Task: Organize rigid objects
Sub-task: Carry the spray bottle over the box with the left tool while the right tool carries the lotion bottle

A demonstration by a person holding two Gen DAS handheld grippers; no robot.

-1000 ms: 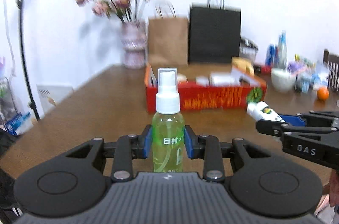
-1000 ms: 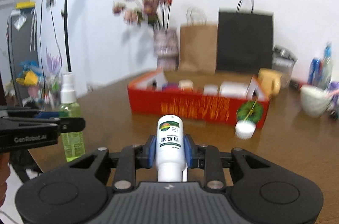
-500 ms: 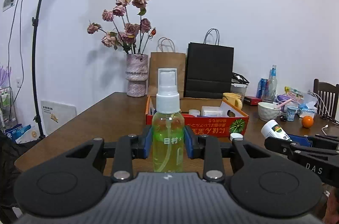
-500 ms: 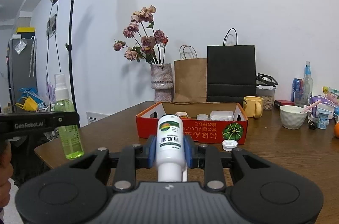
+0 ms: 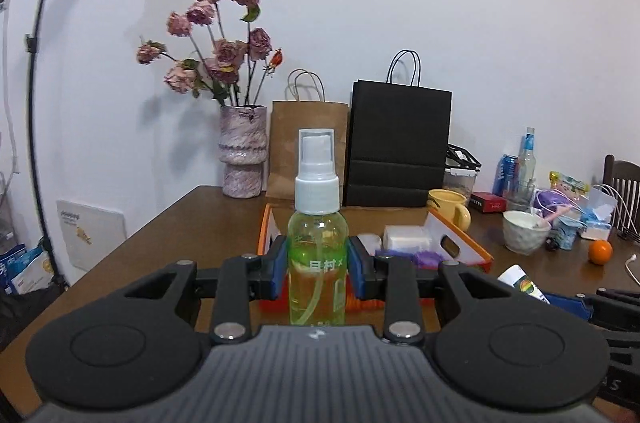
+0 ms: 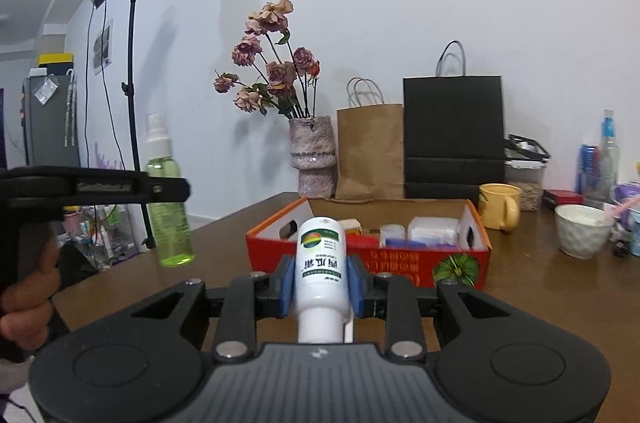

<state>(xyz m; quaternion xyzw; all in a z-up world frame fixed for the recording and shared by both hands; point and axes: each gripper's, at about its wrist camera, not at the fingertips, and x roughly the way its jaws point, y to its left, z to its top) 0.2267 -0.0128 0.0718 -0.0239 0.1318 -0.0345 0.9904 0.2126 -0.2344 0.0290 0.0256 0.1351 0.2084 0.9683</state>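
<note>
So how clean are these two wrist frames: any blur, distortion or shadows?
Left wrist view: sharp, the green spray bottle label legible, fisheye bending the light stand, dark corners. Right wrist view: equally sharp on the white bottle, soft shadows on the wall.

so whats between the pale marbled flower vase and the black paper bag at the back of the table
A brown paper bag with twisted handles stands between the vase and the black bag; both wrist views show it.
</note>
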